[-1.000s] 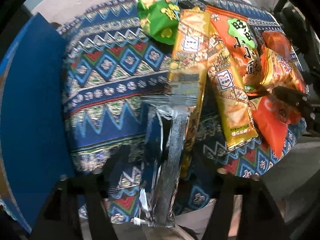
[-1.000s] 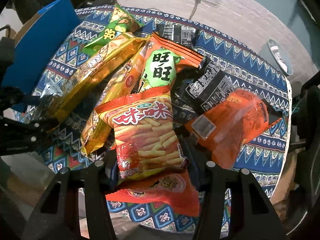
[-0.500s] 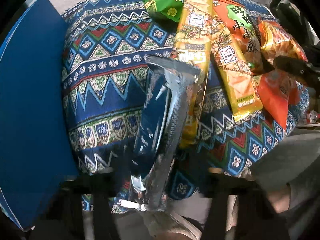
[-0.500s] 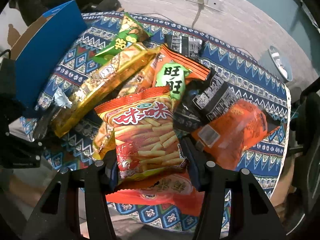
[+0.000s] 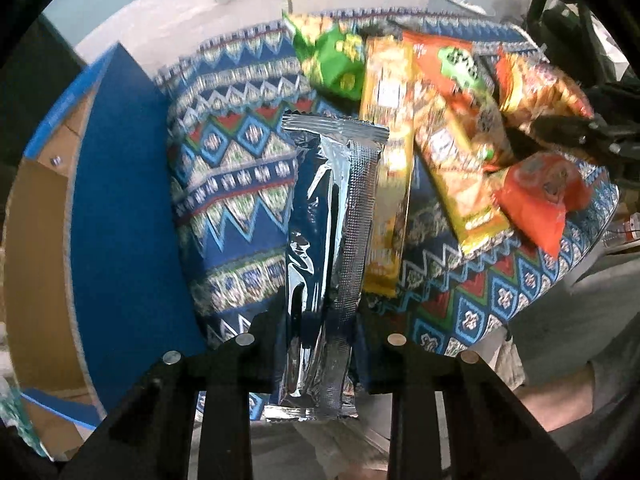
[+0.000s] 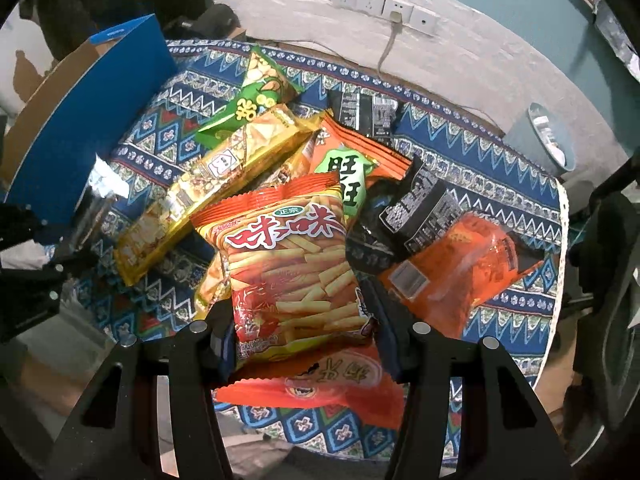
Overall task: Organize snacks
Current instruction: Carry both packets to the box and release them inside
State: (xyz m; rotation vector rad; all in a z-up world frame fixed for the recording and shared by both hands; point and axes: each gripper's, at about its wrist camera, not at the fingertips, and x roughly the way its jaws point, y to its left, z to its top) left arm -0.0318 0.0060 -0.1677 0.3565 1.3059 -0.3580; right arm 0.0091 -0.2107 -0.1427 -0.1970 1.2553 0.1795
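Both grippers grip snack packets above the patterned table

The blue cardboard box [image 5: 120, 208] stands at the left table edge. Beside it, the left gripper [image 5: 316, 344] pinches a silver-blue foil packet [image 5: 328, 240] lengthwise over the tablecloth [image 5: 240, 184]. Further right, the right gripper [image 6: 304, 332] clamps the orange fries bag [image 6: 288, 264] above the snack pile

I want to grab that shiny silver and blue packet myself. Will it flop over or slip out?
The silver and blue packet probably stays fairly straight: it stands up out of the left claw without drooping. Its glossy foil looks slippery, so it might slide. It seems light, since a pinch near one end holds it.
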